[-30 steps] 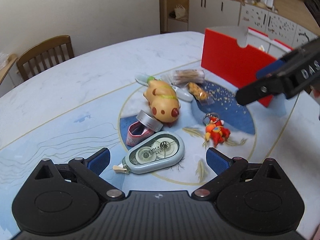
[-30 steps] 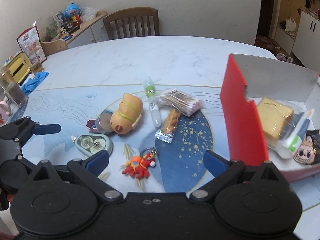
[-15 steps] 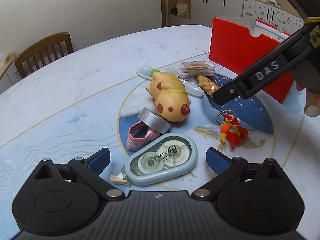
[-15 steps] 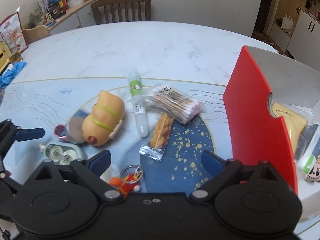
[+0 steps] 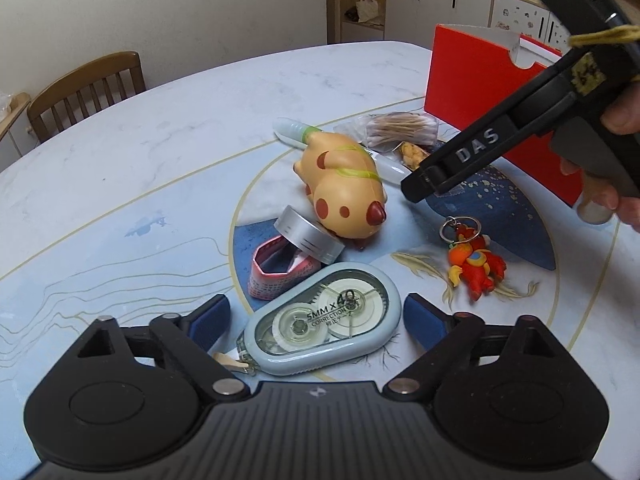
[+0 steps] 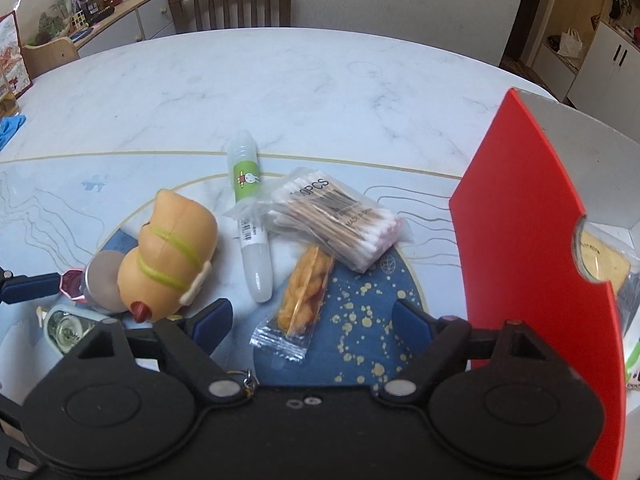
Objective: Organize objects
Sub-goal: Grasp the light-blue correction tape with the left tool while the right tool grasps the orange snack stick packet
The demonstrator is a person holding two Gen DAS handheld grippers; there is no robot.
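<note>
Hovering low over the bench (image 5: 160, 128), the left gripper (image 5: 316, 320) has its blue-padded fingers (image 5: 210, 316) spread wide on either side of a pale blue correction tape dispenser (image 5: 320, 324), which lies flat between them without being touched. Just beyond the dispenser a silver round tin (image 5: 310, 234) leans tilted on a small pink folded paper box (image 5: 276, 268). Behind the tin a tan toy dog (image 5: 344, 192) with brown spots and a yellow-green band lies on its side. A red and orange keychain figure (image 5: 474, 264) rests to the right of the dispenser, apart from it.

The right gripper (image 6: 310, 320) is also wide open and holds nothing; in the left wrist view its black finger reaches in from the right, with its tip just beside the toy dog. Between its fingers in its own view lies a clear packet of orange snack (image 6: 302, 296), one end reaching under a bag of cotton swabs (image 6: 340, 216). A white tube with a green label (image 6: 248, 208) lies between the toy dog and the swabs. A red box (image 6: 532, 240) stands open at the right of the bench, with a yellowish wrapped item (image 6: 604, 260) and other packets inside that are too hidden to name. A wooden chair (image 6: 230, 2) stands at the far edge of the bench.
</note>
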